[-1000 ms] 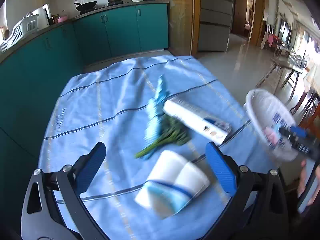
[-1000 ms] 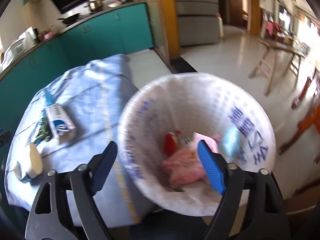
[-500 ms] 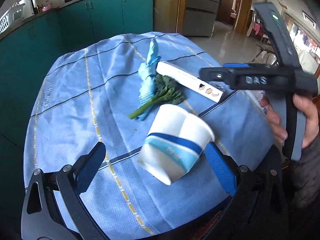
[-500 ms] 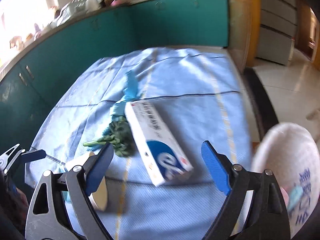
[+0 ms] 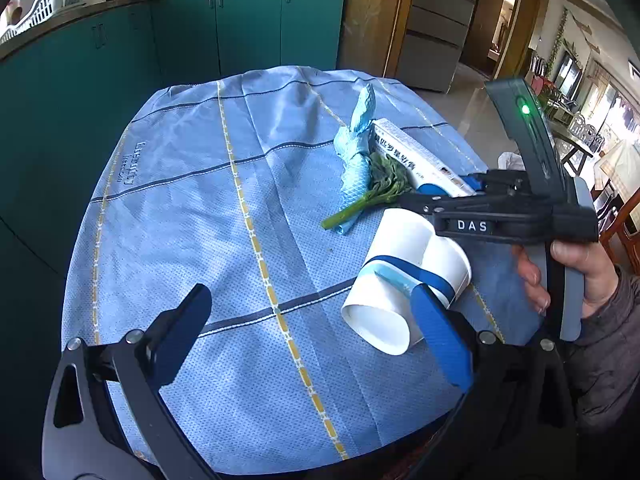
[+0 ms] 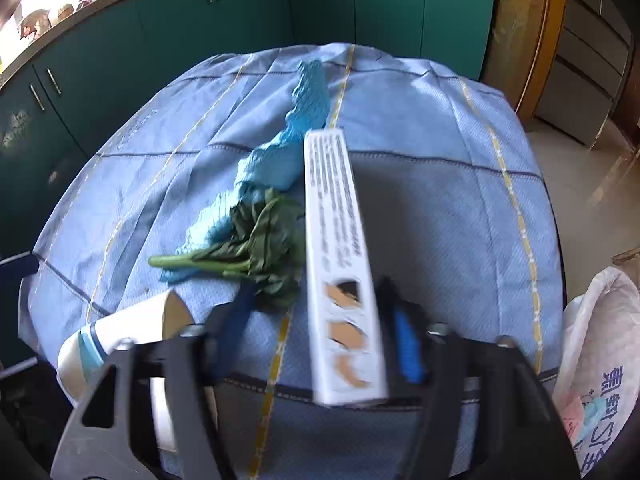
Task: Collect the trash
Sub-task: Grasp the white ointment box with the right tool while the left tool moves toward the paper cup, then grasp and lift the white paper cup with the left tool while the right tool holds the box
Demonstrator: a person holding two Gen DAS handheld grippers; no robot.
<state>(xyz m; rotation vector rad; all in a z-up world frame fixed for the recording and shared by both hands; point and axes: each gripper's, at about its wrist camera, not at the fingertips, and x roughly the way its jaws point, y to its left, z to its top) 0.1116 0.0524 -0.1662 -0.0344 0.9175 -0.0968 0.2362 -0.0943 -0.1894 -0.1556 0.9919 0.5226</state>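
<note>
nearby, leafy greens [image 6: 256,248], blue rag [image 6: 280,160] (crumpled), paper cup [image 5: 404,280]

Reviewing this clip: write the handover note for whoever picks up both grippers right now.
Right gripper: jaws have just been closing around the white carton; a firm grip can't be confirmed.
Left gripper: open, empty, beside the crushed paper cup.
On the tablecloth: cup, blue wrapper, green vegetable stalk.
Lined bin at the table's right edge already holds some trash.
Left: bin all four items.
</note>
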